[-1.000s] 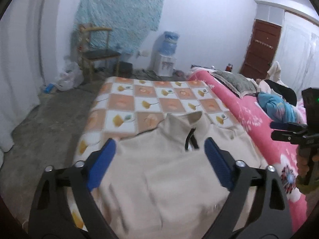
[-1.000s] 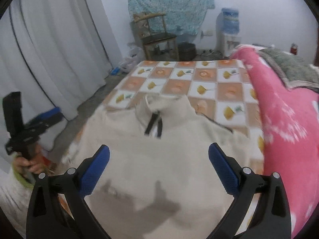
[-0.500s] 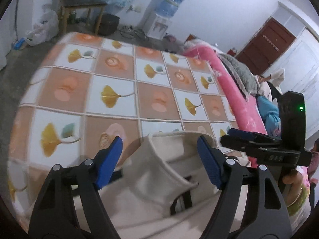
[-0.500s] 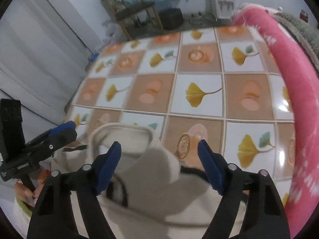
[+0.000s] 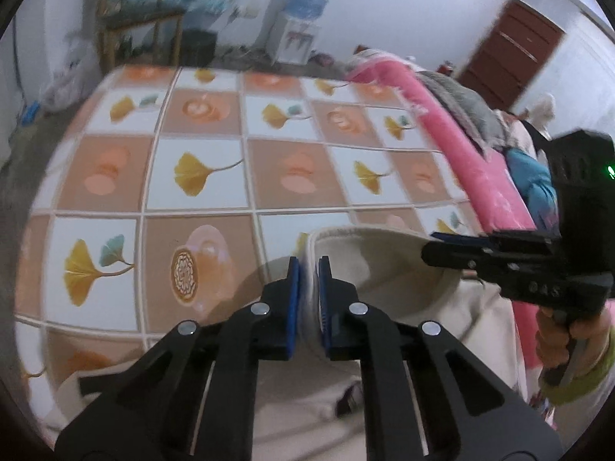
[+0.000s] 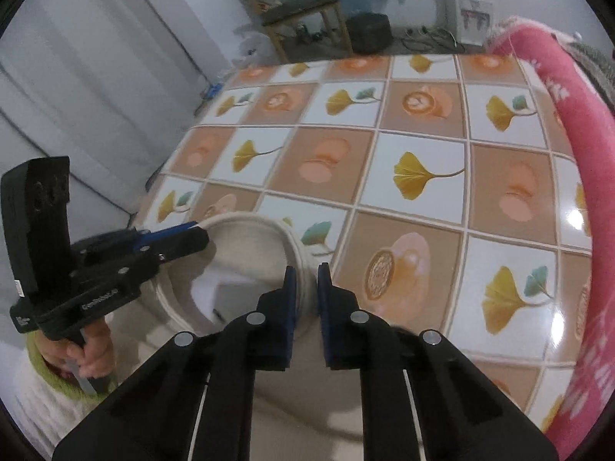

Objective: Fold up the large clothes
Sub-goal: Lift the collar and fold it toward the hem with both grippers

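Cream fabric: the zip-neck pullover (image 5: 403, 349) lies at the near edge of the table (image 5: 215, 176), on the ginkgo-and-coffee checked tablecloth (image 6: 419, 176), collar (image 6: 265, 253) standing up toward the far side.

Your left tool (image 5: 308, 269) is closing, blue pads (image 5: 294, 303) pressed on the collar's left rim, fabric visibly pinched between them. Your right tool (image 6: 307, 274) is closing too, pads (image 6: 324, 307) clamped on the collar's right rim. Each tool shows up in the other's view: the right one (image 5: 446, 246) reaches in from the right of the left wrist view, with your hand (image 5: 565, 330) in a green cuff (image 5: 584, 376) on its grip; the left one (image 6: 192, 236) comes in from the left of the right wrist view, tips at the collar edge.

The collar opening gapes as an oval between the two grips. Dark zipper (image 5: 349, 397) visible low in the left view, below the collar.

Around it: pink blanket (image 6: 569, 123) along the right side of the table, grey curtain (image 6: 77, 77) to the left, wooden chair (image 6: 303, 19) and water dispenser (image 5: 300, 27) against the far wall, brown door (image 5: 515, 50) far right. Left view is motion-blurred.
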Tool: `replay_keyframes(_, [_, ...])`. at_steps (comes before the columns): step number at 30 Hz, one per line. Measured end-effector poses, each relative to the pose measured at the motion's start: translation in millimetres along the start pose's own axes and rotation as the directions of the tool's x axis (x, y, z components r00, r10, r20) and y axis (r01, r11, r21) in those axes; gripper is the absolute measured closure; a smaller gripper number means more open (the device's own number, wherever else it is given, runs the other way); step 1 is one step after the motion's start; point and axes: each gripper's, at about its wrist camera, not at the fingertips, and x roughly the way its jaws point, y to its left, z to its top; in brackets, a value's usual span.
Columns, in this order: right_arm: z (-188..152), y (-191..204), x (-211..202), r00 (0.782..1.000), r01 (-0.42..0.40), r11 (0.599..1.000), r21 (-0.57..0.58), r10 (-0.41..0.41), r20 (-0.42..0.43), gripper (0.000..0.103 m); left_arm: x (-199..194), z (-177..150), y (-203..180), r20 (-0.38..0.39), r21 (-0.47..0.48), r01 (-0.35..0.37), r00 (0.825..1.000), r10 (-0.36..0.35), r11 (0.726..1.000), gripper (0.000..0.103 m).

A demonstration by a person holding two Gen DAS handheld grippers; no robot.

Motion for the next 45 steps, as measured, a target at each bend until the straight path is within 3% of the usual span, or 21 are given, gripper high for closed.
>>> replay_keyframes(6, [-41, 23, -43, 0.998, 0.033, 0.991, -0.130, -0.027, 0.052, 0.092, -54, -40, -40, 0.033, 0.173, -0.010, 0.999, 0.004, 0.985, 0.094])
replay_keyframes(10, [-86, 37, -57, 0.998, 0.044, 0.978, -0.206, -0.036, 0.044, 0.092, -79, -80, -54, 0.012, 0.226, -0.014, 1.000, 0.012, 0.974, 0.094])
replay_keyframes(14, [-133, 49, -55, 0.996, 0.091, 0.954, -0.286, -0.086, 0.028, 0.091, -85, -120, -51, -0.046, 0.210, 0.000, 0.999, 0.010, 0.978, 0.094])
replay_keyframes(16, [-153, 48, -47, 0.994, 0.103, 0.949, -0.299, -0.111, -0.008, 0.086, -80, -136, -45, -0.092, 0.204, 0.000, 0.996, 0.019, 0.979, 0.085])
replay_keyframes(19, [-169, 41, -46, 0.991, 0.091, 0.954, -0.286, -0.115, -0.066, 0.076, -81, -156, -35, -0.139, 0.203, -0.010, 0.990, 0.039, 0.979, 0.083])
replay_keyframes(22, [-167, 42, -73, 0.997, 0.063, 0.957, -0.283, -0.073, -0.025, 0.075, -115, -151, -25, -0.040, 0.174, 0.052, 0.998, -0.046, 0.983, 0.083])
replay_keyframes(24, [-157, 45, -98, 0.999, 0.008, 0.962, -0.274, 0.003, 0.042, 0.072, -137, -139, -19, 0.047, 0.154, 0.090, 0.994, -0.098, 0.984, 0.083])
replay_keyframes(27, [-134, 49, -109, 0.992, -0.062, 0.974, -0.217, 0.085, 0.096, 0.072, -139, -115, -21, 0.106, 0.122, 0.067, 0.991, -0.080, 0.990, 0.084])
replay_keyframes(29, [-122, 54, -95, 0.992, -0.067, 0.980, -0.187, 0.085, 0.091, 0.072, -122, -104, -29, 0.103, 0.128, 0.036, 0.993, -0.050, 0.991, 0.084])
replay_keyframes(32, [-114, 60, -52, 0.998, -0.044, 0.987, -0.152, 0.050, 0.040, 0.072, -77, -103, -41, 0.020, 0.164, -0.045, 0.999, 0.043, 0.985, 0.084])
replay_keyframes(36, [-121, 60, 3, 1.000, -0.002, 0.991, -0.131, -0.001, -0.028, 0.072, -28, -121, -40, -0.073, 0.227, -0.157, 0.982, 0.177, 0.961, 0.081])
replay_keyframes(41, [-128, 64, 7, 0.999, 0.039, 0.984, -0.171, -0.043, -0.019, 0.072, -31, -130, -31, -0.062, 0.243, -0.167, 0.980, 0.187, 0.956, 0.081])
replay_keyframes(45, [-133, 66, -17, 0.998, 0.070, 0.980, -0.184, -0.066, 0.025, 0.072, -51, -133, -41, -0.032, 0.283, -0.138, 0.988, 0.153, 0.949, 0.081])
